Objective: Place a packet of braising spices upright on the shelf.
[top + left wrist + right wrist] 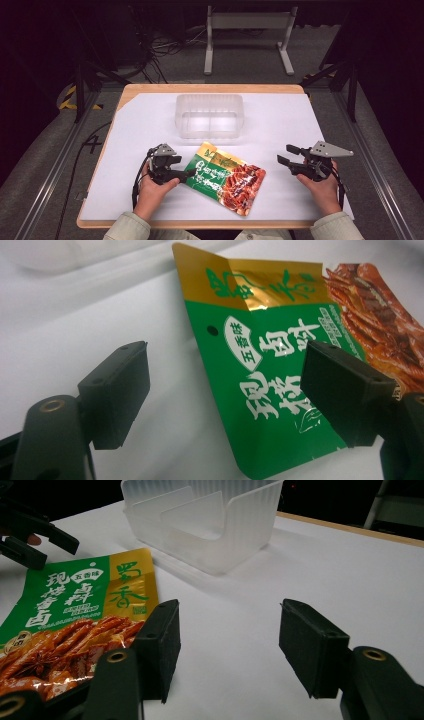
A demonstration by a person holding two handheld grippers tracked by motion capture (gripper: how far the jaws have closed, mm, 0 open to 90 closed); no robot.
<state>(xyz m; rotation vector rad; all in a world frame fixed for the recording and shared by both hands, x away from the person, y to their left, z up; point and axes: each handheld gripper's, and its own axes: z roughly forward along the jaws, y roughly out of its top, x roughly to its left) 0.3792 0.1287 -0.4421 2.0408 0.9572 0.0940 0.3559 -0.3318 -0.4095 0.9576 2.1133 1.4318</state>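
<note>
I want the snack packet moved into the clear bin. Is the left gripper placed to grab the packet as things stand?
Probably yes. The left gripper is open at the green edge of the snack packet, with that edge lying between its jaws in the left gripper view. Nothing stands between them; the clear bin sits farther back.

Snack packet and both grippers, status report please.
Left gripper open, jaws straddling the packet's green edge. Right gripper open, off to the side, holding nothing. Snack packet flat on the white sheet, short of the clear bin. Nothing in the way.
</note>
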